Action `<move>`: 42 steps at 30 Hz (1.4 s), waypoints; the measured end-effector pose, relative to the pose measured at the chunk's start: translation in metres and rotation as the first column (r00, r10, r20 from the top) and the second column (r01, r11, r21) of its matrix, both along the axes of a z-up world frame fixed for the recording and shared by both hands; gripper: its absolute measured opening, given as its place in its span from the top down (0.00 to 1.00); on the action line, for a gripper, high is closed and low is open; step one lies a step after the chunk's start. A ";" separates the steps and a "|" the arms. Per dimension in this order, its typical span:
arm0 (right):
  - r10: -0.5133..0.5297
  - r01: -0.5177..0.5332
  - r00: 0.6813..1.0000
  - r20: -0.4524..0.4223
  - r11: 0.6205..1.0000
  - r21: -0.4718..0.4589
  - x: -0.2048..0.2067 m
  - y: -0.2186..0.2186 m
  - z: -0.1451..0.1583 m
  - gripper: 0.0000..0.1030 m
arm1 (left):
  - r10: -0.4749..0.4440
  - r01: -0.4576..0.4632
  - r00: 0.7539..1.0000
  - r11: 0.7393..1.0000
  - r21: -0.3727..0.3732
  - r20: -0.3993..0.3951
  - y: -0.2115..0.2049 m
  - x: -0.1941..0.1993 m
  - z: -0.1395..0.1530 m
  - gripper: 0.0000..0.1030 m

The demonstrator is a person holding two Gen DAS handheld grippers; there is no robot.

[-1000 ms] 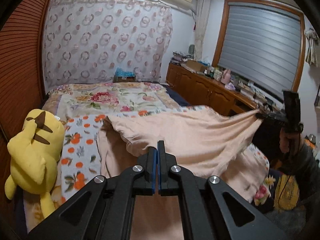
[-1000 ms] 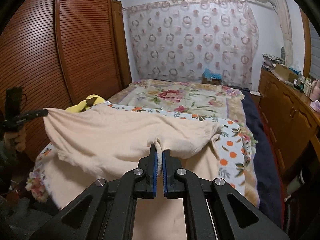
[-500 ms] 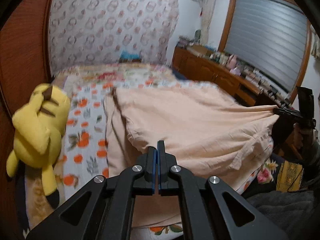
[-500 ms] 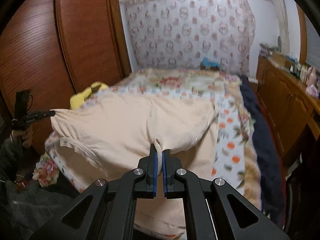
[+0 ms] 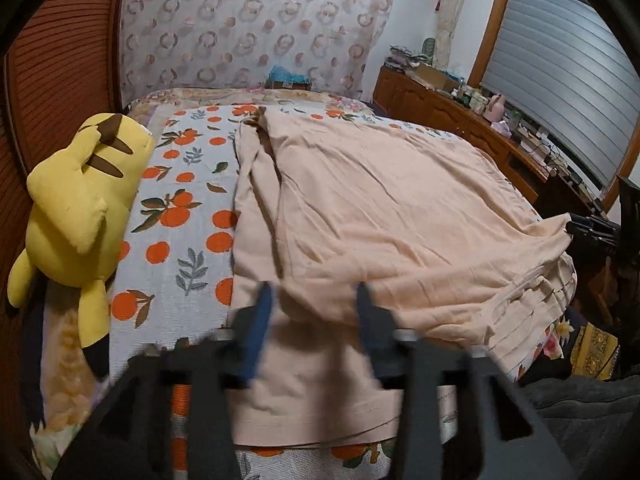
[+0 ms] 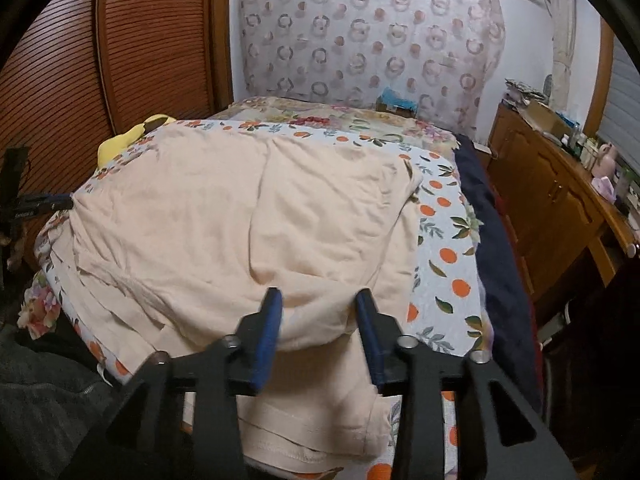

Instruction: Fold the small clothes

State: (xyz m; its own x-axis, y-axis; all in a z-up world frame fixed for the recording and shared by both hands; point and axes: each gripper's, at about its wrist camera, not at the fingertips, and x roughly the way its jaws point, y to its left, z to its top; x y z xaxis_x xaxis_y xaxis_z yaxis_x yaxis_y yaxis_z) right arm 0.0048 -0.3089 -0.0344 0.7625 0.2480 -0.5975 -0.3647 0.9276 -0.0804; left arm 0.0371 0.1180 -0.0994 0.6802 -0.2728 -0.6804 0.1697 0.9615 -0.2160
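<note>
Yellow plush toy lies at bed's left edge on the orange-print sheet. Peach garment is spread flat mid-bed, folded over itself. Left gripper: jaws have just been opening, now apart, cloth edge between them but unclamped. Right gripper: same, jaws just opened, apart over the near fold. Wooden dresser at right.

On my left the yellow plush toy lies against the wardrobe doors, narrowing that side. The orange-print bedspread beside it is bare. On my right, the wooden cabinet crowds the bed.
</note>
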 end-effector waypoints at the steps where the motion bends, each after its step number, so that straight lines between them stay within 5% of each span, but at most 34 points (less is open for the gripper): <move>1: -0.004 0.004 1.000 0.001 1.000 0.003 0.000 0.000 -0.001 0.60 | 0.006 -0.006 1.000 1.000 -0.003 0.001 0.001 0.000 0.000 0.42; 4: -0.015 0.015 1.000 0.011 1.000 0.010 -0.002 -0.001 -0.001 0.59 | 0.030 -0.030 0.999 0.999 -0.026 0.012 0.009 0.000 0.000 0.24; 9: 0.008 -0.010 1.000 0.026 0.999 0.052 -0.001 0.003 0.001 0.41 | 0.074 -0.074 0.997 0.997 -0.013 0.007 0.012 0.002 -0.006 0.24; 31: 0.080 -0.078 0.993 -0.087 0.997 0.026 0.071 0.088 -0.058 0.41 | 0.119 -0.117 0.993 0.992 0.047 -0.026 0.000 0.016 -0.016 0.24; 42: 0.062 -0.063 0.997 -0.055 0.998 -0.014 0.067 0.098 -0.061 0.39 | 0.117 -0.114 0.992 0.992 0.053 -0.048 -0.001 0.018 -0.021 0.24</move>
